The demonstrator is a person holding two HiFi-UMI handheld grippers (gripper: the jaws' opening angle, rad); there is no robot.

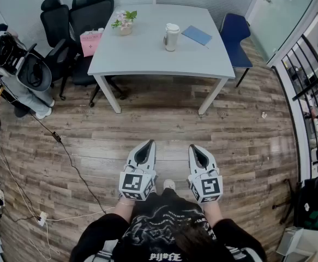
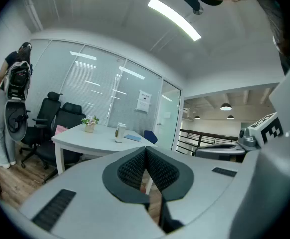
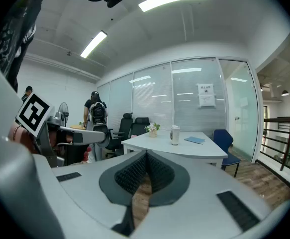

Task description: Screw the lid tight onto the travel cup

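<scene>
The travel cup [image 1: 171, 37] is pale with a white lid on top and stands upright on the white table [image 1: 148, 59], far ahead of me. It also shows small in the left gripper view as the cup [image 2: 119, 132] and in the right gripper view as the cup [image 3: 175, 135]. My left gripper [image 1: 144, 147] and right gripper [image 1: 197, 149] are held side by side over the wooden floor, well short of the table. Both are shut with nothing between the jaws.
On the table are a flower pot [image 1: 124, 24], a blue notebook [image 1: 197, 35] and a pink box [image 1: 91, 42] at its left edge. Black office chairs [image 1: 77, 21] stand left of the table, a blue chair [image 1: 235, 40] right. A cable [image 1: 66, 157] runs across the floor. A person [image 1: 17, 70] stands far left.
</scene>
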